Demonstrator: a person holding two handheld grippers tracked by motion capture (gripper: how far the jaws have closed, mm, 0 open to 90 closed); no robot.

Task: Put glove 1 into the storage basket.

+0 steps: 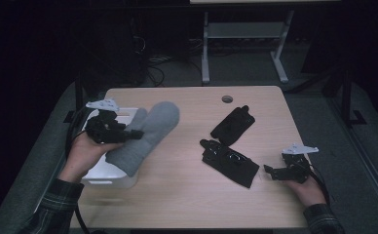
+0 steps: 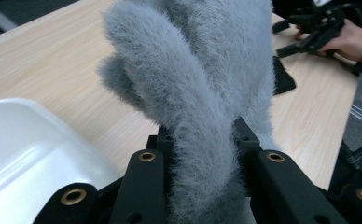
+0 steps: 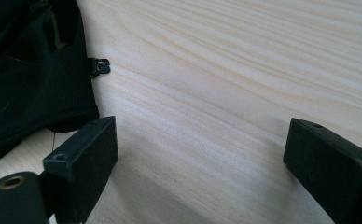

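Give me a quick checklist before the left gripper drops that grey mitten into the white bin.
1. Grip: left gripper jaws clamp the grey mitten: ok.
2. Mitten lifted off the table: ok.
3. Mitten over the white bin: partly, most of it hangs past the rim: not ok.
4. Room inside the bin: cannot tell.
5. Right gripper open, holding nothing, resting beside the near black glove, out of the way: ok.
6. Far black glove lies away from the bin: ok.

Bare table [image 1: 177, 185] between white bin [image 1: 102, 175] and black gloves [image 1: 228, 161].
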